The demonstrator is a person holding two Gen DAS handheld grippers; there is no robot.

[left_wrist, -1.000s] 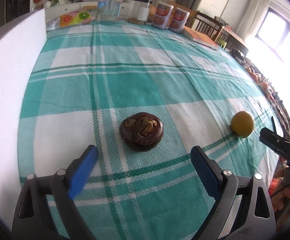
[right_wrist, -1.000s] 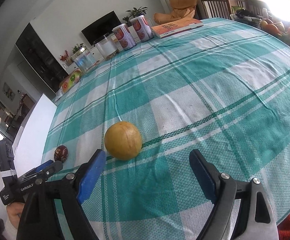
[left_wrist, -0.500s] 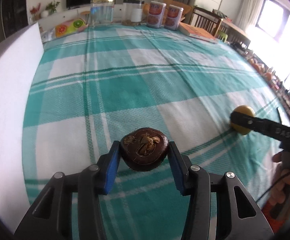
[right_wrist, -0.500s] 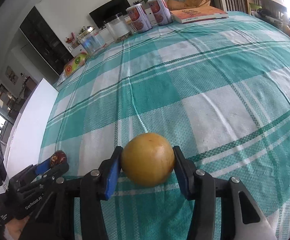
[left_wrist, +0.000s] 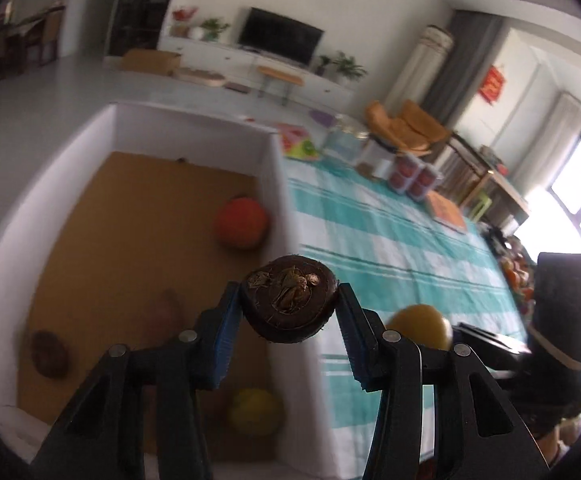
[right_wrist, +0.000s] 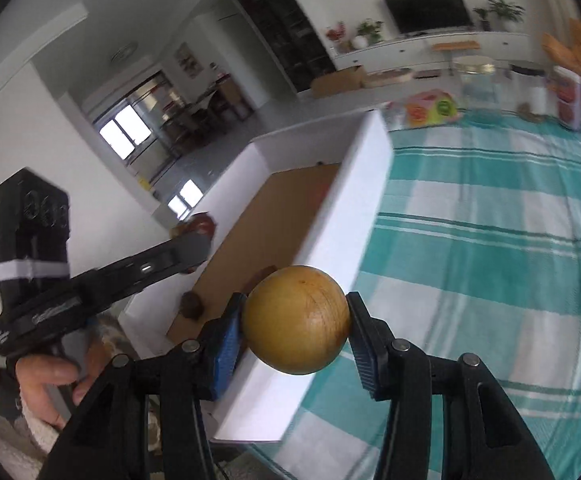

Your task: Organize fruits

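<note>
Both fruits now off the table, over the box. Left gripper jaws clamp the dark fruit: stiff, rough, grips across its middle. Right gripper jaws hold the yellow fruit at 3 and 9 o'clock: smooth, round, could slip.

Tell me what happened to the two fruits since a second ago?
Both got grabbed and lifted. The left gripper closed on the dark brown fruit, the right gripper on the yellow fruit, and both carried them off the tablecloth toward the white box. The tablecloth stayed put.
</note>
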